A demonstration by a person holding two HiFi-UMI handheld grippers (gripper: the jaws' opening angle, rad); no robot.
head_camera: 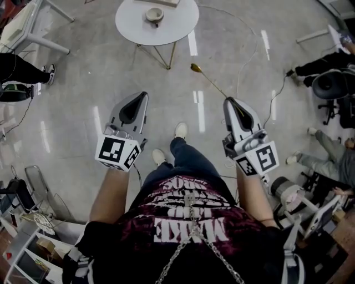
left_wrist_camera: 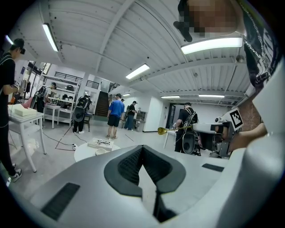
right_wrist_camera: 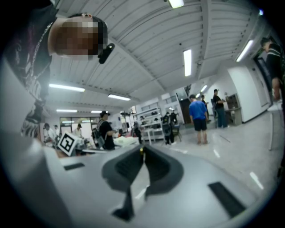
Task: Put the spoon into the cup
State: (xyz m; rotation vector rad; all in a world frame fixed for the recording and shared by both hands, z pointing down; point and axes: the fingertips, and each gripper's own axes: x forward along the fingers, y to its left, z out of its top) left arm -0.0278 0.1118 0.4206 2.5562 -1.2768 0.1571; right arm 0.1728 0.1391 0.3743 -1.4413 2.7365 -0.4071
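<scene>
My right gripper (head_camera: 228, 101) is shut on the handle of a gold spoon (head_camera: 208, 79), whose bowl points up and left toward the round white table (head_camera: 183, 25). A pale cup (head_camera: 155, 15) stands on that table, well beyond both grippers. My left gripper (head_camera: 142, 95) is held level beside the right one, jaws together and nothing in them. In the left gripper view the spoon (left_wrist_camera: 163, 130) crosses at mid-height, with the cup (left_wrist_camera: 101, 152) low on the table (left_wrist_camera: 84, 153). In the right gripper view only a gold speck of the spoon (right_wrist_camera: 141, 150) shows at the shut jaw tips (right_wrist_camera: 142, 149).
A flat box (left_wrist_camera: 103, 143) lies beside the cup. The table has thin gold legs (head_camera: 161, 55). A cable (head_camera: 249, 55) runs across the shiny floor. A white table (head_camera: 25, 30) stands at left, an office chair (head_camera: 331, 89) and seated people at right. Several people stand farther off.
</scene>
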